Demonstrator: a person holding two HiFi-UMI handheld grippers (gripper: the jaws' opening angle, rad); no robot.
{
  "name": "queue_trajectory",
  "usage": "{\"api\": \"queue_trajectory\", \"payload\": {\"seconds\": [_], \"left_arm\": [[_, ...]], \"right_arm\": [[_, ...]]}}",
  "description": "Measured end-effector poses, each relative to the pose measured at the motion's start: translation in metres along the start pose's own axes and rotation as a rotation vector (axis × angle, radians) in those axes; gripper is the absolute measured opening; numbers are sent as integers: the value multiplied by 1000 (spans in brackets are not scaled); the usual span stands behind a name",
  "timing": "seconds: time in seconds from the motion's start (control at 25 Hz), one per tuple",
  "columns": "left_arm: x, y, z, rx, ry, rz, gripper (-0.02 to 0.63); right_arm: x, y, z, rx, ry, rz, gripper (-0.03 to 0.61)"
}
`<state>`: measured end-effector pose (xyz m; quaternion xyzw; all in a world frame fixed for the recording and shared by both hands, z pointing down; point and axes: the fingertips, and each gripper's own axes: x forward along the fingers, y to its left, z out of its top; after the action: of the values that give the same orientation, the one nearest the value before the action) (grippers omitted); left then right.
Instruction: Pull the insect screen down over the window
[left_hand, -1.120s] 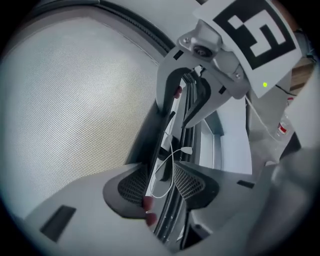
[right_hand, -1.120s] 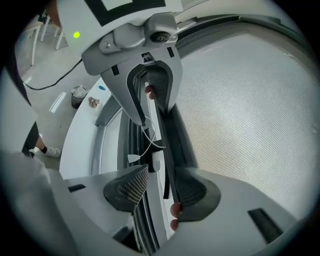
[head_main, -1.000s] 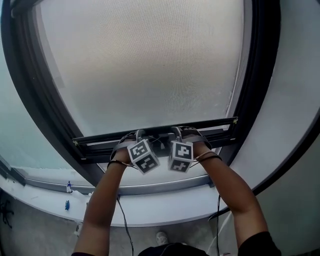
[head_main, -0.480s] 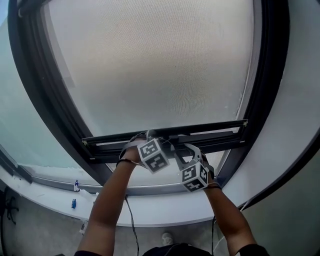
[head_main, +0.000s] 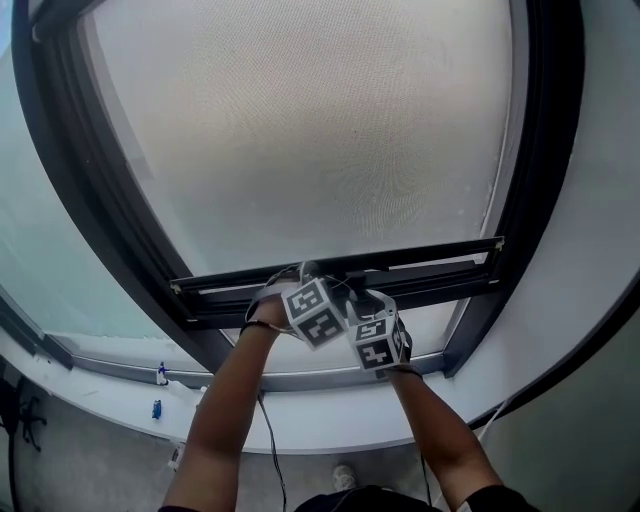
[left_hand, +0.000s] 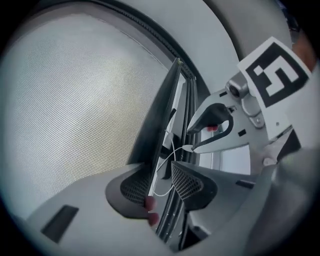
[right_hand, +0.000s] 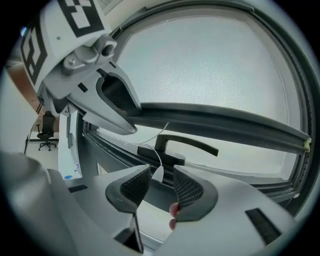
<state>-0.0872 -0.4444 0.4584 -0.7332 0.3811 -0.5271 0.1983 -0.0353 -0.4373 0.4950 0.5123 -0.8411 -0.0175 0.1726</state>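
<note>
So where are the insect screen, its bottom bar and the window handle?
insect screen (head_main: 320, 120), head view, middle of the mesh.
bottom bar (right_hand: 225, 121), right gripper view, middle of the dark rail.
window handle (right_hand: 187, 142), right gripper view, on its lever.

Fine pale-grey mesh on the insect screen (head_main: 300, 130); its bottom bar (head_main: 430, 268) black; the window frame (head_main: 548, 150) dark grey.

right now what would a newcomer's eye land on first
The pale insect screen fills the window, its dark bottom bar low in the head view. The left gripper straddles that bar, the right gripper brackets a white cord tab; both sets of jaws have just been closing.
</note>
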Motion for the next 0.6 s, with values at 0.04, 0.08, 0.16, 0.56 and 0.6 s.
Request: {"api": "queue_trajectory", "payload": {"seconds": [0.04,0.08,0.16,0.56,0.6], "left_arm": [[0,0,0,-2,0,-2,135],[0,0,0,-4,-1,-4,135],[0,0,0,-6,-5,-9,135],[0,-1,-1,-13,-8,-35,135],[0,-1,0,-12,-9,-36,135]], "right_arm": [[3,1,-3,-6,12,3,149],[7,2,-5,-9,23,8,149],[12,1,-9,1,35,14,149],[25,4,-9,85,53,12,149],[25,4,-9,95,54,12,148]]}}
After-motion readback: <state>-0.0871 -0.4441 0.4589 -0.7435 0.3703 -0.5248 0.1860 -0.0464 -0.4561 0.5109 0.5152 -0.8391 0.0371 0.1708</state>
